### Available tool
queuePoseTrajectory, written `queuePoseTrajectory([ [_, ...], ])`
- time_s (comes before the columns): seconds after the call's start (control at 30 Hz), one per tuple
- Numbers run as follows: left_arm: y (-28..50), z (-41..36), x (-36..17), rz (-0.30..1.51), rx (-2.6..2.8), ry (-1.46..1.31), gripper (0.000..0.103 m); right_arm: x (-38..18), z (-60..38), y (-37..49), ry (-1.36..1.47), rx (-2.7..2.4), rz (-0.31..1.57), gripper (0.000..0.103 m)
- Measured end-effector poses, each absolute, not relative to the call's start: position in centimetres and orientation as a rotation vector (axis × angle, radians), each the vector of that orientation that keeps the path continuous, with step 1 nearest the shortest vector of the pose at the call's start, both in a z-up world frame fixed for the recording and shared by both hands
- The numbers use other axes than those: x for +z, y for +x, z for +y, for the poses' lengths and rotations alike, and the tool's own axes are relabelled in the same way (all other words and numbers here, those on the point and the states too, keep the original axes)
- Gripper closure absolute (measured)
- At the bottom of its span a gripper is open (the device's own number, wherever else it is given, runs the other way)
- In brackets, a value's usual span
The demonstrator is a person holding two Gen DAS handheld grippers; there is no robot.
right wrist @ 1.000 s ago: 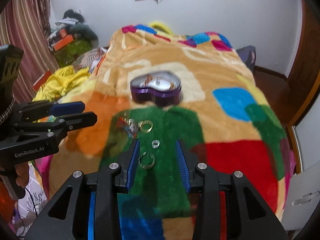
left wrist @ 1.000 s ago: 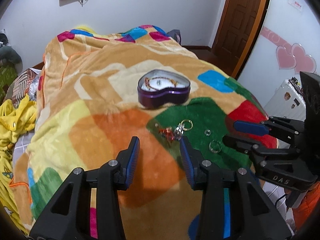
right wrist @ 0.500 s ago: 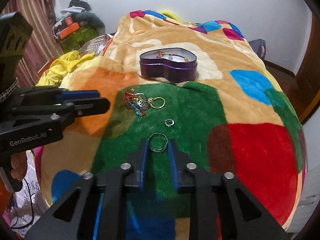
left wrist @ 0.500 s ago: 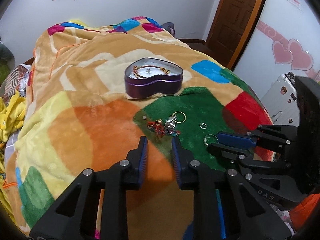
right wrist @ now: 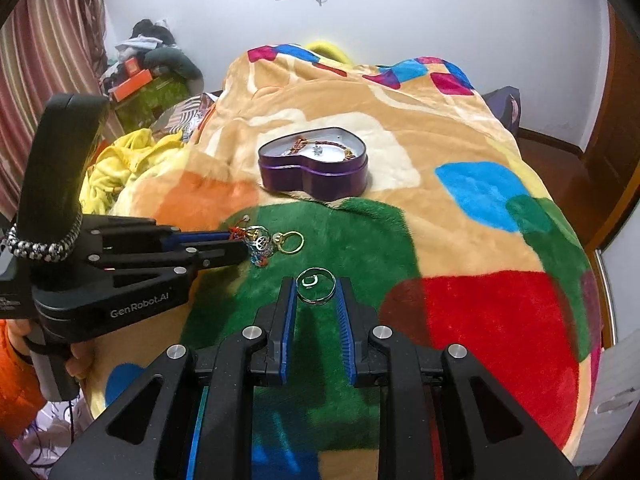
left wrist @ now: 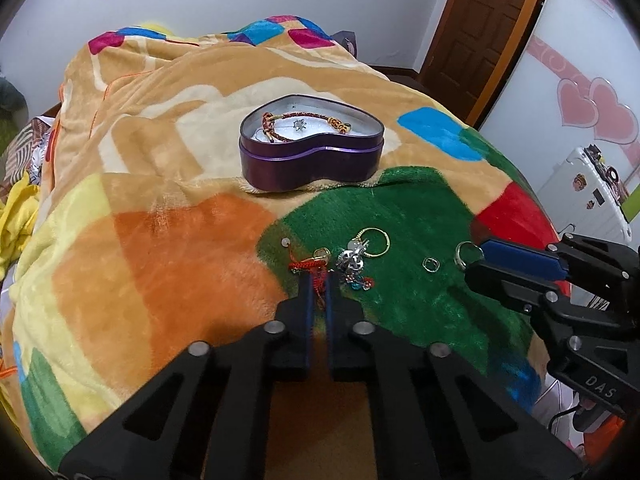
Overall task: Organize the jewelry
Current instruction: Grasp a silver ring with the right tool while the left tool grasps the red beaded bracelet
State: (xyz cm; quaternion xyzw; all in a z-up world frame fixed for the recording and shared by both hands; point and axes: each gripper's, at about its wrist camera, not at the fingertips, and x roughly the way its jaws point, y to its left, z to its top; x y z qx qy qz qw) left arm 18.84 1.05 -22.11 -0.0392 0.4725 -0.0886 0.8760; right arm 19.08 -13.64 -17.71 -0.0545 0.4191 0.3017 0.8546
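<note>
A purple heart-shaped tin (left wrist: 311,162) stands open on the bed with a red braided bracelet (left wrist: 296,124) inside; it also shows in the right wrist view (right wrist: 314,172). On the green patch lie a red cord piece (left wrist: 310,266), a silver charm cluster (left wrist: 352,260), a gold hoop (left wrist: 374,242) and a small ring (left wrist: 430,264). My left gripper (left wrist: 319,280) is shut on the red cord piece. My right gripper (right wrist: 316,292) is shut on a silver ring (right wrist: 316,286), pinched at its sides; this ring also shows in the left wrist view (left wrist: 464,254).
A colourful blanket (left wrist: 160,240) covers the bed. Yellow clothes (right wrist: 116,168) lie off the left side. A wooden door (left wrist: 484,20) and a white suitcase (left wrist: 588,192) are at the right. Clutter (right wrist: 148,72) is piled by the striped curtain.
Both grippers moved forward and down to the jewelry and closed. The left one closed on the red cord piece, the right one on the silver ring.
</note>
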Motion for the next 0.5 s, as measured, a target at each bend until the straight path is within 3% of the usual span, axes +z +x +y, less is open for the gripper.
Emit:
queuePoseTrajectory([
  [0.5,17.0,2.4,-18.0,0.88,-0.167,-0.104,0.102,-16.2,-14.3,20.0,-0.085,0.619,0.838,0.085],
])
